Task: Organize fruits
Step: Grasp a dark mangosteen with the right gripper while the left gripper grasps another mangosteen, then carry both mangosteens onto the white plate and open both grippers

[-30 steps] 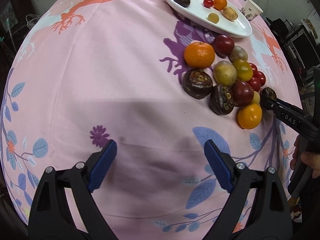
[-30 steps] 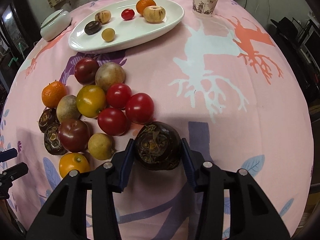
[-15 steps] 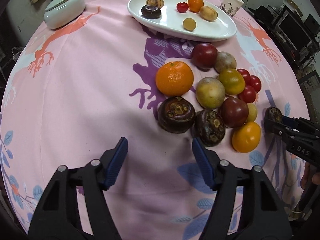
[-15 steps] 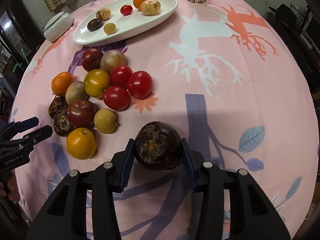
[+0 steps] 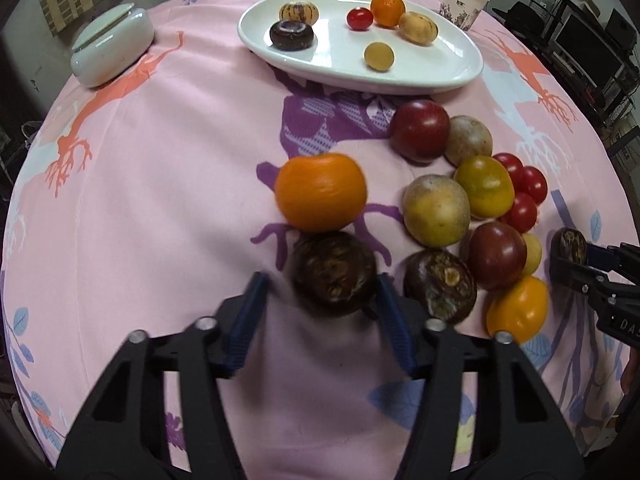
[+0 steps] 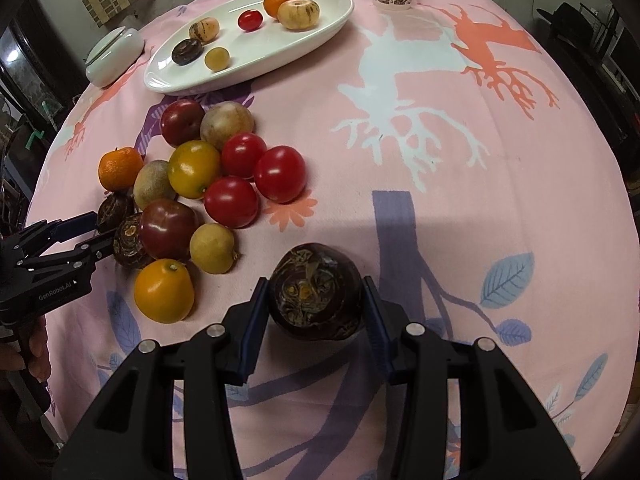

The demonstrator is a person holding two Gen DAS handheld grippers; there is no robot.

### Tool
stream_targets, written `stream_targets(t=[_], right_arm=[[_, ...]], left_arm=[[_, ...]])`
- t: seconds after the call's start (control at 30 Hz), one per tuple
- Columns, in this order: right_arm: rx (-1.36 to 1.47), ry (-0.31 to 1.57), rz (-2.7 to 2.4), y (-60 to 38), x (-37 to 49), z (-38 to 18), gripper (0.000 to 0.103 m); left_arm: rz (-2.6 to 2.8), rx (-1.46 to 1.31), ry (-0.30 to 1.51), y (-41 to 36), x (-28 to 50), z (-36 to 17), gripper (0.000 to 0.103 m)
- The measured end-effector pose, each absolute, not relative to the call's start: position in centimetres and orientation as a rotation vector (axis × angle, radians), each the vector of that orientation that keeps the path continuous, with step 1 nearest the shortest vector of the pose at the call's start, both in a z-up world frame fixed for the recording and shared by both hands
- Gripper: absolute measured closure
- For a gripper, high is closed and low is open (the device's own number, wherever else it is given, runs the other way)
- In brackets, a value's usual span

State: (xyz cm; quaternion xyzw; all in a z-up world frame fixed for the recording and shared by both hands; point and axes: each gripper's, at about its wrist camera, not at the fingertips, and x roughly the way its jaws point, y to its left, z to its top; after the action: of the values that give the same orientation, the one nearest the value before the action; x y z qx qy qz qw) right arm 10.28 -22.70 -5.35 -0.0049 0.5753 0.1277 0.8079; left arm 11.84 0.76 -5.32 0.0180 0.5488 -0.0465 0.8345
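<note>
The left fingers (image 5: 256, 312) have come forward over the last second from bare cloth to straddle a dark chestnut (image 5: 334, 274), standing apart on either side of it; the right pad looks to be touching its flank, the left pad has a gap, and the picture is blurred with motion, so no grip is made yet. That chestnut lies on the bench (image 5: 160, 200) just below the orange (image 5: 320, 192), which touches it, with a second chestnut (image 5: 440, 286) close on its right. The right fingers (image 6: 374, 316) are clamped on a third chestnut (image 6: 316, 290), and they have carried it back from the pile's edge, so it now hangs low over the pink cloth, apart from the fruit pile (image 6: 200, 188). The plate (image 6: 320, 28) at the far side already holds one dark chestnut (image 6: 187, 51) among other fruits. My reading: each hand is taking a chestnut, so sorting is partway, with most fruit not yet placed. Closing the left fingers may nudge the orange and the neighbouring chestnut, since both sit so near.
</note>
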Motion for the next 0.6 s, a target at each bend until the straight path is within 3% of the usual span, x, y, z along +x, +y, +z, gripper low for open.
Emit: stream_targets(t=[0.6], right_arm=[[0.036,1.17,0.33,-21.9,10.4,-2.1,0.057]], left_arm=[[-0.124,-0.117,1.086,4.0,8.6,0.0,0.06]])
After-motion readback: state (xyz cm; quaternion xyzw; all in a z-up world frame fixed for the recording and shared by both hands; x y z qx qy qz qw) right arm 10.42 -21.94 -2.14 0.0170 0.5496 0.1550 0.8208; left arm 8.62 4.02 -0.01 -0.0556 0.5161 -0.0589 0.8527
